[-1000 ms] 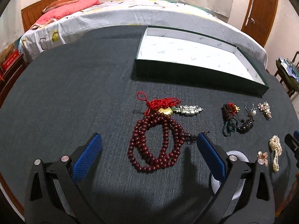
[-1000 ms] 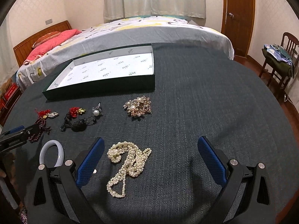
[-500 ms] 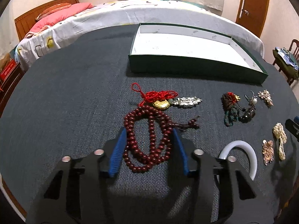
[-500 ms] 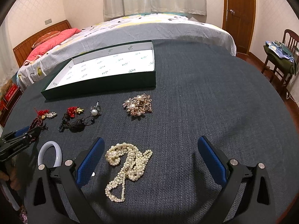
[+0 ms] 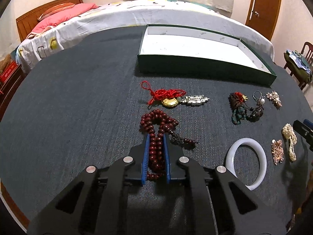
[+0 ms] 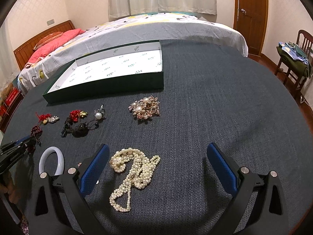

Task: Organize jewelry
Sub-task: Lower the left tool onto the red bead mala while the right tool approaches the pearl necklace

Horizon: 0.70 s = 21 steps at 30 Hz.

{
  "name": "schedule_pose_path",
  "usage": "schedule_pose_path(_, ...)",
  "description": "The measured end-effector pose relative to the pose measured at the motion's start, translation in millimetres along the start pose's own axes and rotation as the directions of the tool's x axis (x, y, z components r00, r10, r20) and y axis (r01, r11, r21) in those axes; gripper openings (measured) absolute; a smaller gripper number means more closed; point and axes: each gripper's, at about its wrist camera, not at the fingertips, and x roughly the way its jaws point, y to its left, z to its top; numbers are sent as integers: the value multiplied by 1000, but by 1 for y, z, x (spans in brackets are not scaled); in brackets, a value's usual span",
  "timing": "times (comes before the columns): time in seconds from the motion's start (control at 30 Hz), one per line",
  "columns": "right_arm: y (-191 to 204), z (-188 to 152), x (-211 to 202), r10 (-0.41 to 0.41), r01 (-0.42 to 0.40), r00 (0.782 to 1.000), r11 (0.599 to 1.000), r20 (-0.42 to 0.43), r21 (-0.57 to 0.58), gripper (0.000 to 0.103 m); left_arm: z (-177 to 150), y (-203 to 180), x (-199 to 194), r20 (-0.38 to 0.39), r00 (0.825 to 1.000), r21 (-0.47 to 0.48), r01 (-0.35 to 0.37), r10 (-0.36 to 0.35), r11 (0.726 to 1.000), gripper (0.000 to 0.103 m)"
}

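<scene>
The left tongs (image 5: 156, 137) are closing on the dark red bead necklace (image 5: 157, 124) lying mid-table, strands bunched between the blue pads. Only the right view shows the right tongs (image 6: 158, 162) gaping wide around the pearl necklace (image 6: 133, 173), the green tray (image 6: 103, 90) at eleven o'clock.

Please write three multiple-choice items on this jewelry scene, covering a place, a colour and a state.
1. Where is the white bangle?
A) in the box
B) on the dark cloth
C) on the bed

2. What colour are the gripper pads?
A) blue
B) red
C) yellow

3. What is in the green box?
A) pearls
B) beads
C) nothing

Answers: 1 B, it lies flat on the cloth; 2 A, both views show blue; 3 C, only its white lining shows, though the near wall hides a strip.
</scene>
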Motion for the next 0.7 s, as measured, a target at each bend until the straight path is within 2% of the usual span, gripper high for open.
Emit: schedule_pose_path(0.7,15,-19,11,-5,1,999,998,-50,-67,96,-6,8,-9,7,1000,-21,-10,10,1000,12)
